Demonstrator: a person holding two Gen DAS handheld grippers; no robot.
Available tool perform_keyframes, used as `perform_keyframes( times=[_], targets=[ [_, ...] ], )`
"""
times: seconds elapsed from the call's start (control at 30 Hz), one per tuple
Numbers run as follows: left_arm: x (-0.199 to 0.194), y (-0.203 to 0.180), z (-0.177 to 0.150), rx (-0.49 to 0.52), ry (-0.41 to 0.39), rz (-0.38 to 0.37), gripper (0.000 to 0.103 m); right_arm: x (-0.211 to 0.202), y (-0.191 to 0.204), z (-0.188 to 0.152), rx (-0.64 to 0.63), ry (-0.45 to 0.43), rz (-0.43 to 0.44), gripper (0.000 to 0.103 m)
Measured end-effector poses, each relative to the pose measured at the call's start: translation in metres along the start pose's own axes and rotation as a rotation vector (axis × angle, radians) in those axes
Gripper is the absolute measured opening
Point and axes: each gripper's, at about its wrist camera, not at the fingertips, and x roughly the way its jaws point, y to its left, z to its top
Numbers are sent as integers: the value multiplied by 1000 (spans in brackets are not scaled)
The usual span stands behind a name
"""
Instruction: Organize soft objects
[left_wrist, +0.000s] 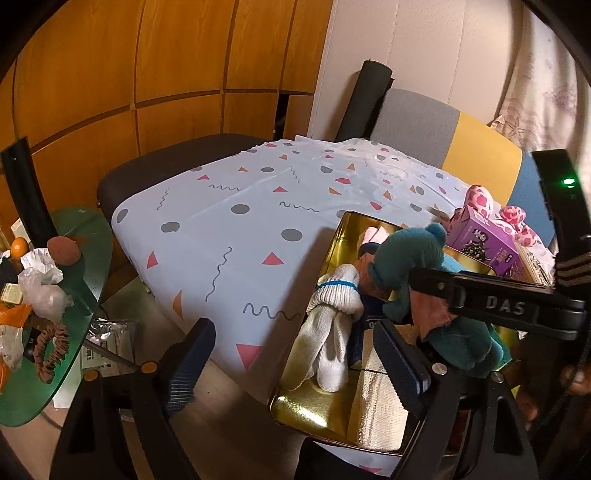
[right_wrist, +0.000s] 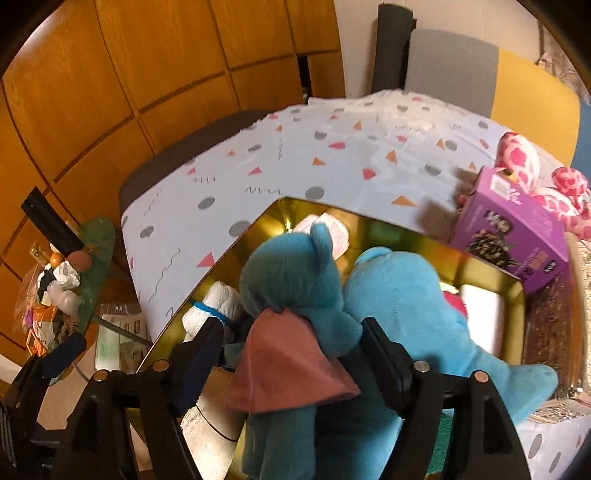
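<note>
While settling: teal plush bear (right_wrist: 291, 273) is resting in gold tin (right_wrist: 424, 240).
Handling: light, squashy; gripping the torso seems best.
Right gripper (right_wrist: 291, 350): standing wide, probably not pinching.
Left gripper (left_wrist: 291, 354): gaping, empty.

A tin (right_wrist: 424, 240) sits at the near edge of the tabletop (right_wrist: 295, 166). In it two plush toys (right_wrist: 295, 280) stand side by side, a rolled sock (right_wrist: 218, 306) to their left. A box (right_wrist: 517, 236) stands right of the tin, a spotted plush (right_wrist: 554, 192) behind it.

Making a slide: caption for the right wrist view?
Open right gripper straddles a dark teal plush over a gold tin.
</note>
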Motion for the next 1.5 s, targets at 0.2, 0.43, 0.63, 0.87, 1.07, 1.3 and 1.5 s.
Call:
perform_keyframes(
  times=[0.2, 0.43, 0.63, 0.87, 1.07, 1.3, 1.5],
  targets=[
    [-6, -6, 1, 14, -14, -7, 90, -18, -9, -10, 27, -55, -7, 77],
    [-16, -18, 0, 47, -39, -19, 94, -50, -16, -30, 42, -148, -67, 77],
    [-29, -38, -4, 91, -70, -33, 100, -83, -27, -53, 75, -234, -174, 77],
    [-44, -72, -17, 136, -98, -78, 103, -120, -54, -99, 216, -305, -334, 77],
    [-50, -104, -35, 203, -82, -90, 103, -138, -74, -135, 282, -307, -409, 77],
    [-56, -126, -48, 268, -92, -95, 103, -150, -84, -149, 312, -319, -438, 77],
    [-57, -123, -47, 250, -97, -89, 103, -151, -78, -148, 288, -326, -435, 77]
  ],
)
